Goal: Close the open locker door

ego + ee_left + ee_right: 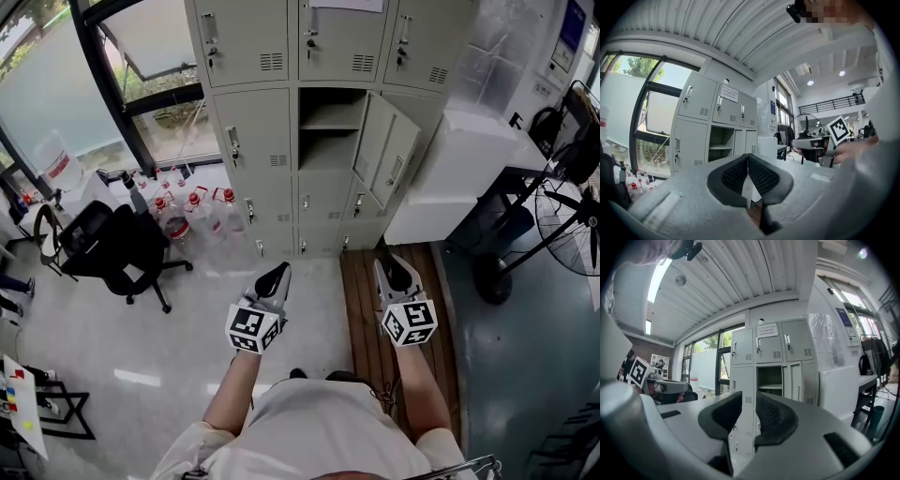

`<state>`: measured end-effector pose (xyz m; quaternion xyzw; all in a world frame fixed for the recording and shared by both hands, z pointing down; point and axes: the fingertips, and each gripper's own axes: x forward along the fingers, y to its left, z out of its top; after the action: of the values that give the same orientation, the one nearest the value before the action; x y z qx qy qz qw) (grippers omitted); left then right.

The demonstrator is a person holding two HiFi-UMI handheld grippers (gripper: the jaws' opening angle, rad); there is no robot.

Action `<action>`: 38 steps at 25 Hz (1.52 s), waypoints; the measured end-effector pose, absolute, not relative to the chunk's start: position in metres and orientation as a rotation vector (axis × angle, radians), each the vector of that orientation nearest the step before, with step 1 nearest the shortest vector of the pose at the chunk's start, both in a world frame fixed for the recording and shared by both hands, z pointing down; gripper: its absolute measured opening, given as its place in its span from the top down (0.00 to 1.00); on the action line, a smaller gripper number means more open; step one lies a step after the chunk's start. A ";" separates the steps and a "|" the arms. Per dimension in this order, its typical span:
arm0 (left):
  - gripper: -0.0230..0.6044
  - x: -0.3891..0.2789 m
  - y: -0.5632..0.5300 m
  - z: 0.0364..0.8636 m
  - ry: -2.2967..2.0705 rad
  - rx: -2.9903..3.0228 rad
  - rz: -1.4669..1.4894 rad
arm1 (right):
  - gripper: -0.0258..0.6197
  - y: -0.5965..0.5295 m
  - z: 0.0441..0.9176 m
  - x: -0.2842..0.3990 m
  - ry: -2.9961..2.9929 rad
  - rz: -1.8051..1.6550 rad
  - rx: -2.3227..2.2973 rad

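A bank of grey lockers (pixel 258 131) stands ahead against the wall. One middle compartment (pixel 330 129) is open, its shelf showing, and its door (pixel 385 148) is swung out to the right. Both grippers hang low in front of me, well short of the lockers. My left gripper (pixel 279 272) is shut and holds nothing. My right gripper (pixel 389 262) stands a little open, with nothing between its jaws. The open compartment (pixel 721 144) shows past my left gripper (pixel 748 157) in the left gripper view. Beyond my right gripper (pixel 749 397), the right gripper view takes in the compartment (pixel 769 380) and the door (pixel 794 379).
A black office chair (pixel 117 246) stands on the left. Several water bottles (pixel 192 208) sit on the floor by the lockers' left end. A white cabinet (pixel 450 173) and a standing fan (pixel 562 234) are to the right. A wooden floor strip (pixel 366 309) leads to the lockers.
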<state>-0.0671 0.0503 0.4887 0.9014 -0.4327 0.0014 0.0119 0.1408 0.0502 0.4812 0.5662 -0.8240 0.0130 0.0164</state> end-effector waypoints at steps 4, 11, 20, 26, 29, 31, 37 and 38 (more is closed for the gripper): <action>0.94 -0.074 0.052 0.495 -1.329 2.810 0.015 | 0.84 0.054 0.487 0.135 -2.545 0.053 1.779; 0.94 -0.082 0.048 0.497 -1.314 2.807 0.010 | 0.84 0.053 0.490 0.130 -2.523 0.070 1.797; 0.94 -0.081 0.024 0.503 -1.321 2.797 0.022 | 0.84 0.026 0.498 0.137 -2.509 0.097 1.814; 0.94 -0.076 -0.010 0.505 -1.344 2.783 0.032 | 0.84 -0.015 0.501 0.143 -2.519 0.112 1.806; 0.94 -0.071 -0.032 0.506 -1.358 2.773 0.036 | 0.84 -0.038 0.503 0.148 -2.524 0.119 1.792; 0.94 -0.065 -0.047 0.505 -1.365 2.770 0.037 | 0.84 -0.055 0.505 0.153 -2.528 0.124 1.783; 0.94 -0.044 -0.096 0.503 -1.376 2.770 0.053 | 0.84 -0.108 0.506 0.174 -2.533 0.137 1.784; 0.94 -0.041 -0.103 0.504 -1.379 2.769 0.057 | 0.84 -0.117 0.507 0.178 -2.533 0.140 1.784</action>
<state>-0.0407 -0.1031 0.5035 0.8948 -0.4455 0.0184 0.0242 0.1783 -0.1172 0.5067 0.5750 -0.8166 0.0452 0.0203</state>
